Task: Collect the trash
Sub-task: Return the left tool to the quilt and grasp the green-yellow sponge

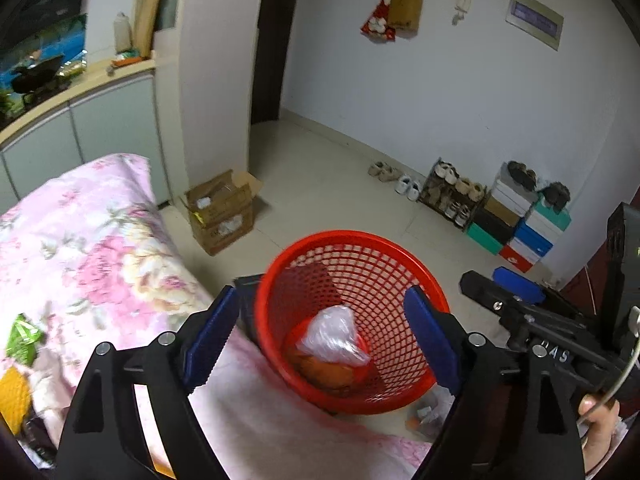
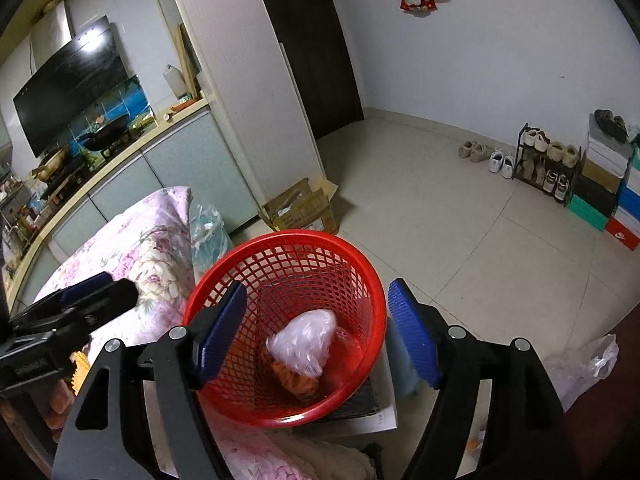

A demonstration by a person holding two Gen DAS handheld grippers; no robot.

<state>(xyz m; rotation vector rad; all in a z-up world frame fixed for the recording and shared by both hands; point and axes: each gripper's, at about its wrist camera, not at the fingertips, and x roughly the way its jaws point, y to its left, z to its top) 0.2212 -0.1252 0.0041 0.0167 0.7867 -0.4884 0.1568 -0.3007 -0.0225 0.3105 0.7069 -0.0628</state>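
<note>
Both hand-held grippers hang over the same bin with jaws spread and nothing between the pads: the left hand-held gripper and the right hand-held gripper each frame the red mesh basket from above. In the basket lie 2 pieces of trash, a crumpled clear plastic bag on top of an orange wrapper. The basket stands at the edge of the bed with its pink floral quilt.

This reads as the end of a drop-off, the load already released. More litter waits: a green packet on the quilt in the left view, and a loose clear bag on the floor in the right view. Next, a hand-held gripper would need to swing away from the basket and come down, spread, over one of these.
</note>
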